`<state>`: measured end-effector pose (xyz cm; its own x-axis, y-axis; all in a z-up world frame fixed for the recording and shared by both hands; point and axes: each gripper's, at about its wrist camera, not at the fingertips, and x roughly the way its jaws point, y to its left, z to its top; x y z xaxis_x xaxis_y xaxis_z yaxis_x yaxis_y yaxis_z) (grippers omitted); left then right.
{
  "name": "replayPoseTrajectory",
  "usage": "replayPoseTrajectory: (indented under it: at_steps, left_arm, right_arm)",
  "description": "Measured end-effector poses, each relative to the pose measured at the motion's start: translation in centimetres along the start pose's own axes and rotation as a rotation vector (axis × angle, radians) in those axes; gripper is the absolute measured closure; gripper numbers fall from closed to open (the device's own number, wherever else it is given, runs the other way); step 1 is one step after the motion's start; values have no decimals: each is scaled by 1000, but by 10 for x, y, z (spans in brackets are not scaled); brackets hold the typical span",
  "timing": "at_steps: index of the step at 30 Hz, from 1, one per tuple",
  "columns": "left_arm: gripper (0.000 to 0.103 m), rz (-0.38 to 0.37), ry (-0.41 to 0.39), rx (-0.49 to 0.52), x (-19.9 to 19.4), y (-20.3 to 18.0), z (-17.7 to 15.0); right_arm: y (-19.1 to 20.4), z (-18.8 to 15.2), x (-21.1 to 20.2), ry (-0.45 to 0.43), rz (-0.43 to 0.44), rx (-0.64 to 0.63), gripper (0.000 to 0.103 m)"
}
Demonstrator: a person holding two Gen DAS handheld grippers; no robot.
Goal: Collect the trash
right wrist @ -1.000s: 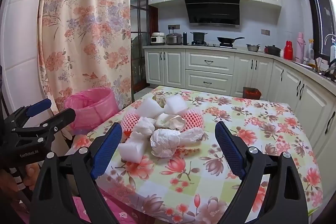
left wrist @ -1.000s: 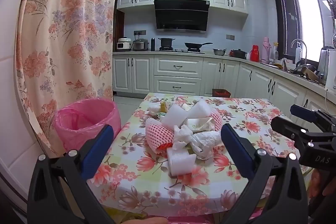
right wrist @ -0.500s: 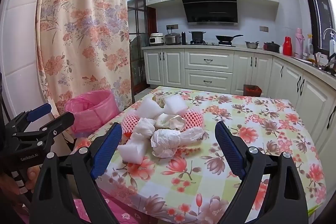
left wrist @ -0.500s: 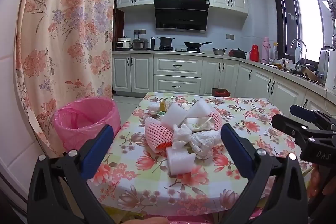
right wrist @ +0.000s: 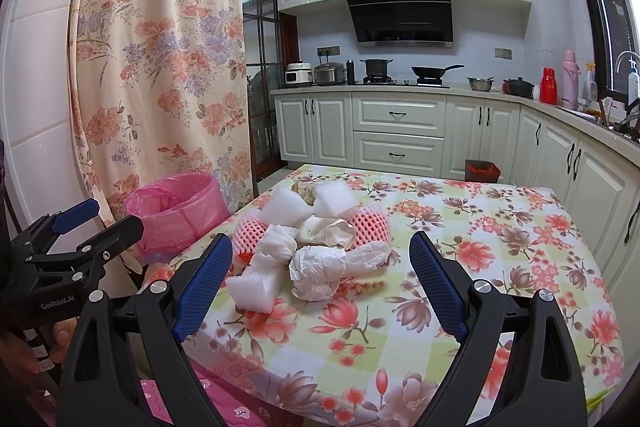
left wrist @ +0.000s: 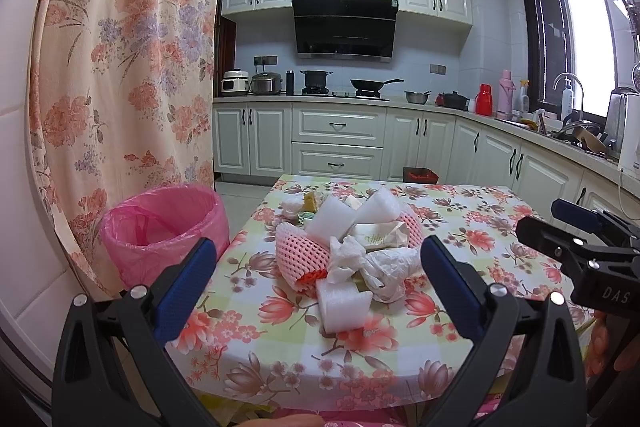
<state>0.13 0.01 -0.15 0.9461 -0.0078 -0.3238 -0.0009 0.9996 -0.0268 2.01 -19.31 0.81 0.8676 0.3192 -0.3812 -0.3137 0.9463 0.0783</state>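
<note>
Barely shifted since a second ago: right view edged a little nearer the heap, left view all but unchanged; nothing lifted yet.

At far left, beside the floral curtain [left wrist: 120, 75], pink-lined trash bin [left wrist: 160, 223], mouth open, standing on the floor just beside the table [left wrist: 480, 211] edge; further right, trash heap [left wrist: 352, 247] bunched mid-table on the flowered cloth: pink foam net [left wrist: 298, 253], white foam block [left wrist: 344, 305] nearest the front edge, crumpled tissue [right wrist: 316, 271], more foam pieces and a wrapper behind.

Left hand-held gripper [left wrist: 320, 287] spread wide, holding nothing, aimed at the heap; right hand-held gripper [right wrist: 320, 287] likewise wide apart and bare, hovering short of the tissue.

Judged as the very start: approach step, no piece collected. Next move probably calls for lowering onto a single near piece, foam block or tissue, closing gently since all is soft and light, then carrying left over the bin mouth; risk of dragging neighbours off the table.
</note>
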Motion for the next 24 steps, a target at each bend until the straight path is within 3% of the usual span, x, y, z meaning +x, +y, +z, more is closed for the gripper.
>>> replayPoseTrajectory:
  at_steps: [24]
  left_arm:
    - [4,1,2,0,1,-1,-1]
  right_arm:
    - [-1,-1,0,-1,2,-2,18]
